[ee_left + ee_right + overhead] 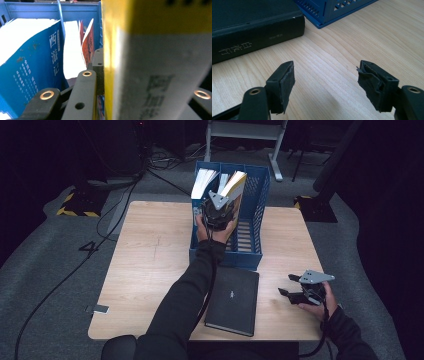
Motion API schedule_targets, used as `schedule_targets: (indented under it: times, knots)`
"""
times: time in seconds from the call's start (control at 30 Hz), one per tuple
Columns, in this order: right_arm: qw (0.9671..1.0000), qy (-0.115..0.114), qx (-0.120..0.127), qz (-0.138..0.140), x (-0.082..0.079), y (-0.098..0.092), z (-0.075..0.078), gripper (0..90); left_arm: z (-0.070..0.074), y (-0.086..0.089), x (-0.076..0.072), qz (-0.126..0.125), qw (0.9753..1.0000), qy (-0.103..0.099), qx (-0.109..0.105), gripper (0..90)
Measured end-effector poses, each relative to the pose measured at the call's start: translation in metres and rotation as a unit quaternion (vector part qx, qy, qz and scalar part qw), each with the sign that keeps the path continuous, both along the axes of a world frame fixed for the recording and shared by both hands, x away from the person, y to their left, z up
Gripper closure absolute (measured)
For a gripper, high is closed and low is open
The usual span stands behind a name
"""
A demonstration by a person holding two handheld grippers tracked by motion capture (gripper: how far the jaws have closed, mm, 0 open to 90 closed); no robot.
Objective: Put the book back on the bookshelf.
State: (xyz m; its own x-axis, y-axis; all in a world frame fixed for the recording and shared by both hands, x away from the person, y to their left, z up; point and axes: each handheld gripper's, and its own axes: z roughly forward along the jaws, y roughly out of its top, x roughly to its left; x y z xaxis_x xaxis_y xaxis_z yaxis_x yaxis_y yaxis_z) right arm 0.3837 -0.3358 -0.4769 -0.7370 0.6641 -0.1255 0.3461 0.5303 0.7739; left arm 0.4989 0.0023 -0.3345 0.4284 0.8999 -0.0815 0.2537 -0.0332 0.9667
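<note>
A yellow-and-white book (236,186) stands tilted in the blue crate (260,210), and my left gripper (222,202) is shut on it. In the left gripper view its spine (155,62) sits close between the jaws. Beside it in the crate lean a blue book (32,65) and a red-orange book (87,46). A thick black book (234,300) lies flat on the table in front of the crate. My right gripper (289,285) hovers low over the wood to the right of the black book (254,27), open (325,85) with nothing between its pads.
The crate's corner (332,10) lies ahead of the right gripper. Bare wooden tabletop (150,260) spreads to the left of the crate. A small grey object (100,309) lies by the table's front left edge. Cables and a desk frame stand on the floor behind.
</note>
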Motion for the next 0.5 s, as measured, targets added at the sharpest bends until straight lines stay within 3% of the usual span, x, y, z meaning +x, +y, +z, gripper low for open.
schedule_targets:
  times: [0.5]
  knots:
    - [1.0000,0.000,0.000,0.003,0.000,0.000,0.000,29.9,-0.006,-0.012,0.016,0.017,0.9998,-0.013,-0.004,75.2]
